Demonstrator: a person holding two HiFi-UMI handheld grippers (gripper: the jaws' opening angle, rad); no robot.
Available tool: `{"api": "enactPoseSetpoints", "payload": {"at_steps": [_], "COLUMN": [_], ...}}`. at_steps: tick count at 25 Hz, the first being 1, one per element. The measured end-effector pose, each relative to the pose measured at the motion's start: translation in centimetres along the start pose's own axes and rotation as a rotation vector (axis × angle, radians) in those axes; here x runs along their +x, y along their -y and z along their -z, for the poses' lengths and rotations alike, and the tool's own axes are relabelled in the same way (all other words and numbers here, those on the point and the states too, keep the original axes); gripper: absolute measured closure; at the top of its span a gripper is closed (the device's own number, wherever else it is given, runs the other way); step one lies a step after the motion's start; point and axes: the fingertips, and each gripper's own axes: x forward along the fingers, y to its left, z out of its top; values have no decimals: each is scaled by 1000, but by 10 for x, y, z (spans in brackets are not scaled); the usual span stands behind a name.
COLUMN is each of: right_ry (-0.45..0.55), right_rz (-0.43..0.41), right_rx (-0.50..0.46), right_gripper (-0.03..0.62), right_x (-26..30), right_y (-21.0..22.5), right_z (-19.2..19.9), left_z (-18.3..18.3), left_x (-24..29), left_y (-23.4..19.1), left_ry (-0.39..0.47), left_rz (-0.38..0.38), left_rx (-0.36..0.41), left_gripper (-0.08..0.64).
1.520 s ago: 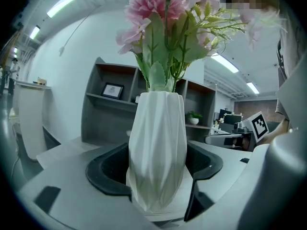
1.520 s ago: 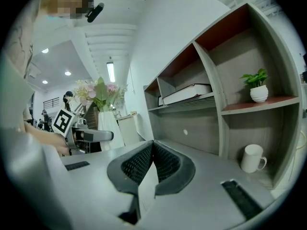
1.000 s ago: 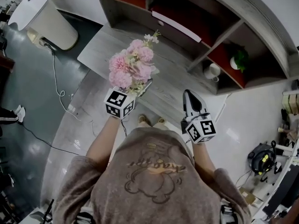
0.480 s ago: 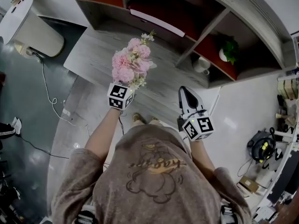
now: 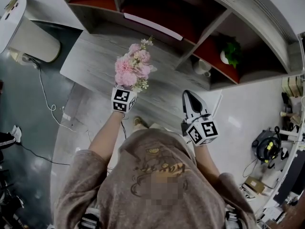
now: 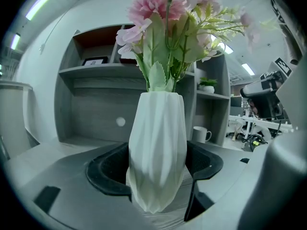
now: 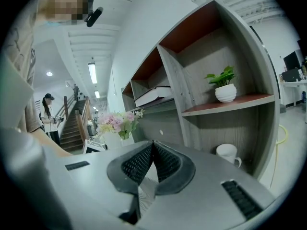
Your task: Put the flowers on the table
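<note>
Vase [image 6: 157, 152]: white, ribbed, upright. Holds the flowers [image 6: 177, 13], pink blooms w/ green leaves and a few small pale sprigs, stems down in the neck.

Shelf unit [image 5: 157, 13] behind the table [image 5: 90, 56], several compartments:
- pot plant [image 7: 223, 86] in a white pot on a reddish board
- mug [image 7: 228, 153], white, in the compartment under that board
- book [image 7: 153, 95] lying flat, one compartment to the left

L gripper [image 6: 156, 174]: jaws wide apart, black pads on both sides of the vase's lower body, gripping it. Vase sits centred between the pads, base low in the gap, body and flowers rising straight up past the jaw tips. In head view the flowers hide the jaws and only the marker cube shows below them. There the flowers show over the grey wood table top, near its front edge. Can't tell if the vase base touches the table.

R gripper [image 7: 152, 150]: jaws closed tip to tip, nothing between them. It's to the right of the vase, apart from it, pointing toward the shelf unit. In its view the flowers show off to the left.

Bin [image 5: 24, 27], white, on the floor left of the table.
</note>
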Motion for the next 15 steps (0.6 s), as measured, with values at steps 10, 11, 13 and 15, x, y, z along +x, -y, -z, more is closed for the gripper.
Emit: {"api": "enactPoseSetpoints", "payload": {"at_steps": [10, 11, 13, 15], "right_ry": [-24, -26, -29, -31], "right_rz": [-15, -16, -18, -21], "right_rx": [2, 3, 4, 4], "right_gripper": [603, 603, 603, 603], "right_x": [13, 14, 16, 17], "right_y": [9, 9, 10, 10], "right_z": [3, 3, 4, 4], "left_z": [10, 10, 10, 11], "left_x": [13, 13, 13, 13], "left_y": [-4, -4, -4, -3], "left_ry": [9, 10, 10, 8], "left_rz": [-33, -34, -36, -37], "left_rx": [5, 3, -3, -4], "left_gripper": [201, 201, 201, 201]}}
